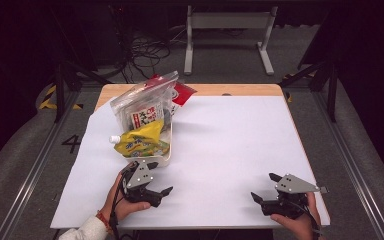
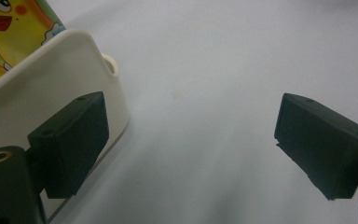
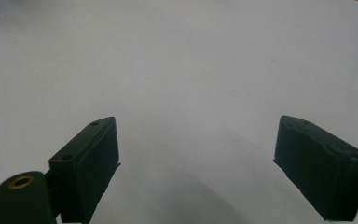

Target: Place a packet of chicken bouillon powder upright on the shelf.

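Overhead, a white tub (image 1: 164,159) of soft pouches (image 1: 141,142) was seen just beyond the left gripper (image 1: 156,186) — fingers wide. Left gripper view: its stiff rim (image 2: 51,56) was judged graspable. Right gripper view: fingers (image 3: 91,161) wide over bare counter (image 3: 177,70).

A white sheet (image 1: 220,150) is covering the light wooden table (image 1: 230,90); grey carpeted floor (image 1: 25,150) is surrounding it, with a white metal frame (image 1: 228,30) and black cables (image 1: 147,50) lying behind in darkness.
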`<state>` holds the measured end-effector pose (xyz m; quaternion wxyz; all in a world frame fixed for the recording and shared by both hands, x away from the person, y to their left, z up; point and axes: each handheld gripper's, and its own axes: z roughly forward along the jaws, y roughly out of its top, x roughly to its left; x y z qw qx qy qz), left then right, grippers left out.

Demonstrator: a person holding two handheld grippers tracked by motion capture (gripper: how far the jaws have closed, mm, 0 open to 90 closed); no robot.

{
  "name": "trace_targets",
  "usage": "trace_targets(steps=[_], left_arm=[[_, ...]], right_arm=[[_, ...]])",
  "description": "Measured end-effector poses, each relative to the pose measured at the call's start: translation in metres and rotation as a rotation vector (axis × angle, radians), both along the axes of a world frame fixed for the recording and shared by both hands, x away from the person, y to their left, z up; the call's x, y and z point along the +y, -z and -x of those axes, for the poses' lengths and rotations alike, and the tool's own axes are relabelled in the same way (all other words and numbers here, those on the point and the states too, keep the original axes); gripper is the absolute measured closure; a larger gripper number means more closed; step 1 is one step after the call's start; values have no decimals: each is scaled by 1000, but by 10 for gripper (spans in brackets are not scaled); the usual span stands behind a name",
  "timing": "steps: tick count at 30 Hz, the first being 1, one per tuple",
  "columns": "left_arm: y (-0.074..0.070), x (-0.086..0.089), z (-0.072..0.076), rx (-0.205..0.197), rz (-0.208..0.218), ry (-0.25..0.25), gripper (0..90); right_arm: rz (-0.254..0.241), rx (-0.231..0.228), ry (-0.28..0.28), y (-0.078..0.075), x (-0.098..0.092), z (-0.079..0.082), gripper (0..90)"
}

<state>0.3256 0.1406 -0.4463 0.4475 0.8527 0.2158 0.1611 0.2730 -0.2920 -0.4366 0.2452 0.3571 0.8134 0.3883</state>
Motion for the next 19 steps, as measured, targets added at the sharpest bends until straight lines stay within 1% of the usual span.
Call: trace_targets(steps=[9, 13, 15, 19], left_arm=[[0, 2, -1, -4, -4, -7, 107], [-1, 2, -2, -4, 4, -6, 108], [-1, 1, -2, -5, -4, -2, 108], [0, 1, -2, 0, -6, -3, 108]], right_arm=[[2, 2, -4, 1, 0, 0, 136], [2, 3, -2, 1, -1, 0, 136], [2, 1, 0, 1, -1, 0, 136], [-4, 4, -1, 1, -1, -1, 136]])
